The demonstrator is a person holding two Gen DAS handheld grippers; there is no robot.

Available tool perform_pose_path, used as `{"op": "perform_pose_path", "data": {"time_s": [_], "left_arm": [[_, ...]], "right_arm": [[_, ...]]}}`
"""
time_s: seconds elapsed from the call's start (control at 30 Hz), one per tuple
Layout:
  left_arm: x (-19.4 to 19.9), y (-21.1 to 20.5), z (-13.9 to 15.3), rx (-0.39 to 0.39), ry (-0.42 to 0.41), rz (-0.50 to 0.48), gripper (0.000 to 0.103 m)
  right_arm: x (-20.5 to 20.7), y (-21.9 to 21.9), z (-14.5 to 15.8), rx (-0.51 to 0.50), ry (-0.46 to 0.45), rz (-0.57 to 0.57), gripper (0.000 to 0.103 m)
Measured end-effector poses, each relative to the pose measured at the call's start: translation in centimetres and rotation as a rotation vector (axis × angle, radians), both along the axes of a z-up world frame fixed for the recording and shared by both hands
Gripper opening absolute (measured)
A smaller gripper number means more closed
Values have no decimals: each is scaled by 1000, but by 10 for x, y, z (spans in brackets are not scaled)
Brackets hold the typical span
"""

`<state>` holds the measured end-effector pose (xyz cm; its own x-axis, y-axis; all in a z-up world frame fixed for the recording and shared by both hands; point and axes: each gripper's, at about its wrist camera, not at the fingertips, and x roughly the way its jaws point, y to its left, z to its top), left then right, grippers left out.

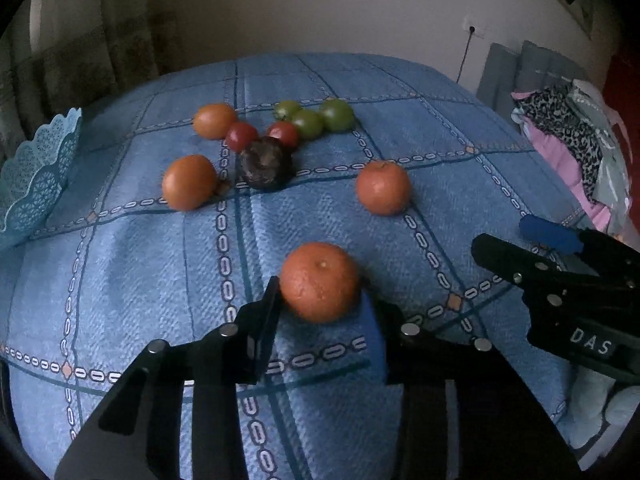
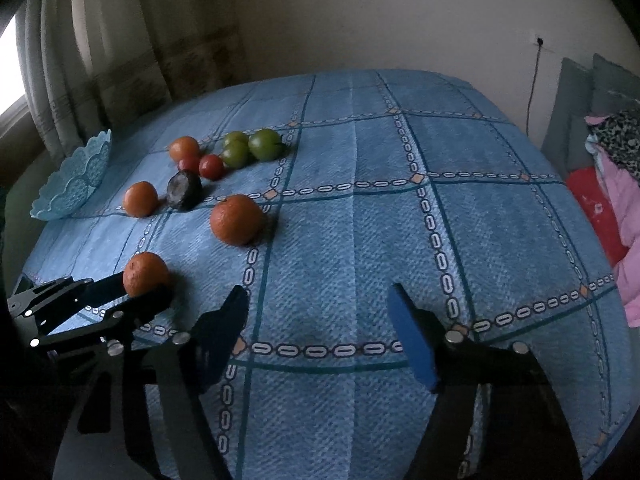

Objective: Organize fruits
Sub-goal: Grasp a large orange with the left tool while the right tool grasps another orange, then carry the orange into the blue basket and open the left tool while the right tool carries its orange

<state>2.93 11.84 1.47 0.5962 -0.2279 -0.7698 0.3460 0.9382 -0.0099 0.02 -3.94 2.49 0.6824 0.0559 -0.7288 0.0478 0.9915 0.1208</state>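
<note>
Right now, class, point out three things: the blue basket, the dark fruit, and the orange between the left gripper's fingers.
blue basket [image 2: 76, 184]: right wrist view, inner wall.
dark fruit [image 1: 266, 163]: left wrist view, top surface.
orange [image 1: 320, 282]: left wrist view, front face.

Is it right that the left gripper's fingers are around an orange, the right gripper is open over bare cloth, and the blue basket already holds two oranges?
Not quite: the basket holds no fruit in the right wrist view. The left gripper does bracket an orange, and the right gripper is open over cloth.
</note>
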Motion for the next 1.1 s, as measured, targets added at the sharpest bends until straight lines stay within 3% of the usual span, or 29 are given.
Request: {"op": "perform_pose_path", "data": {"time_s": [0.27, 0.8, 1.1], "left_arm": [[-5, 19, 21, 21, -84, 45, 39], [1, 48, 28, 6, -90, 104, 39], [6, 55, 24, -2, -74, 122, 39]], "right_arm": [[18, 12, 10, 6, 4, 55, 70], [75, 48, -3, 11, 50, 124, 70], [79, 57, -9, -38, 32, 118, 41]]}}
